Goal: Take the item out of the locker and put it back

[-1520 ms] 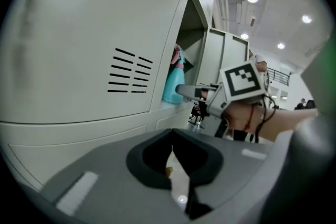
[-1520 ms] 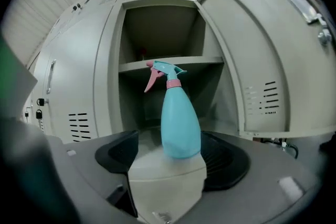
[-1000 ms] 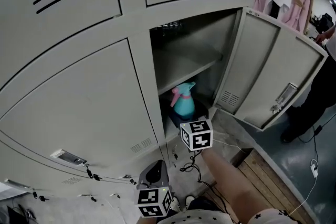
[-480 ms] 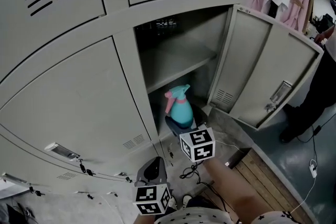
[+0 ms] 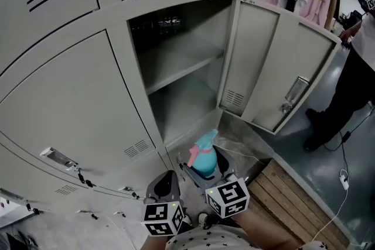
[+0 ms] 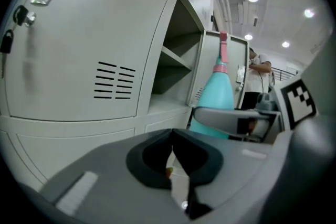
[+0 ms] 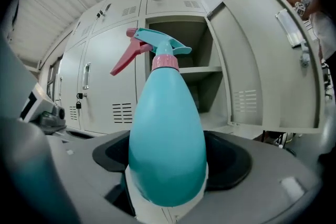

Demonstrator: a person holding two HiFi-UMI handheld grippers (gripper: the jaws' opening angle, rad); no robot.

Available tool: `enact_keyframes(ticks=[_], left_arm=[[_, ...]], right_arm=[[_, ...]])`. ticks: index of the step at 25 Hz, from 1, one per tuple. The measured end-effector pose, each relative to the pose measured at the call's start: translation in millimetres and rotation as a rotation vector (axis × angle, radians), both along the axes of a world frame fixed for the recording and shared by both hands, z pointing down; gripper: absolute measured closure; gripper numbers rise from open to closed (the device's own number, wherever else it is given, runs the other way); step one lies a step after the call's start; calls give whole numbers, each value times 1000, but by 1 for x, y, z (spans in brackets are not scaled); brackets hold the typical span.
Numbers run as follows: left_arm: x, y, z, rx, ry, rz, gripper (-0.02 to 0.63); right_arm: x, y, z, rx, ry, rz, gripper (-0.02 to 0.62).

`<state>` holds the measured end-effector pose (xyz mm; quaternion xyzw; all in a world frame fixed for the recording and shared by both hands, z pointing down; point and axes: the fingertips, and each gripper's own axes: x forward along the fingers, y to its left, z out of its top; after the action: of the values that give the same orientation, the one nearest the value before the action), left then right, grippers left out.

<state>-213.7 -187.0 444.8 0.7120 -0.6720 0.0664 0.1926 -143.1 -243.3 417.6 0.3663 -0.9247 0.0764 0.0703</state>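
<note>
Presently, the right tongs [image 7: 167, 186] clamp a spray bottle [image 7: 167, 134] low on its body. The bottle is teardrop-shaped and teal, with a pink collar, pink trigger and teal nozzle, and it is held upright. It sits outside the locker [image 5: 176, 96], just before the open compartment, whose door [image 5: 275, 79] is swung wide. The left tongs [image 6: 170, 157] are pressed together, holding nothing.

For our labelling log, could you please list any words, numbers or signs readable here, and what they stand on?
None readable. The teal spray bottle with a pink trigger shows no label, the grey metal locker doors show no print, and the black-and-white marker cubes bear patterns, not letters.
</note>
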Motion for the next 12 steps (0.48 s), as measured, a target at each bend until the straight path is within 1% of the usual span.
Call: enact_keyframes(ticks=[5, 8, 12], left_arm=[[11, 2, 2, 2, 9, 19, 598], [16, 3, -2, 14, 8, 26, 598], [20, 8, -5, 21, 6, 31, 600]], right_arm=[[21, 19, 10, -47, -21, 40, 181], [29, 19, 10, -49, -21, 66, 183], [32, 23, 9, -52, -21, 74, 183]])
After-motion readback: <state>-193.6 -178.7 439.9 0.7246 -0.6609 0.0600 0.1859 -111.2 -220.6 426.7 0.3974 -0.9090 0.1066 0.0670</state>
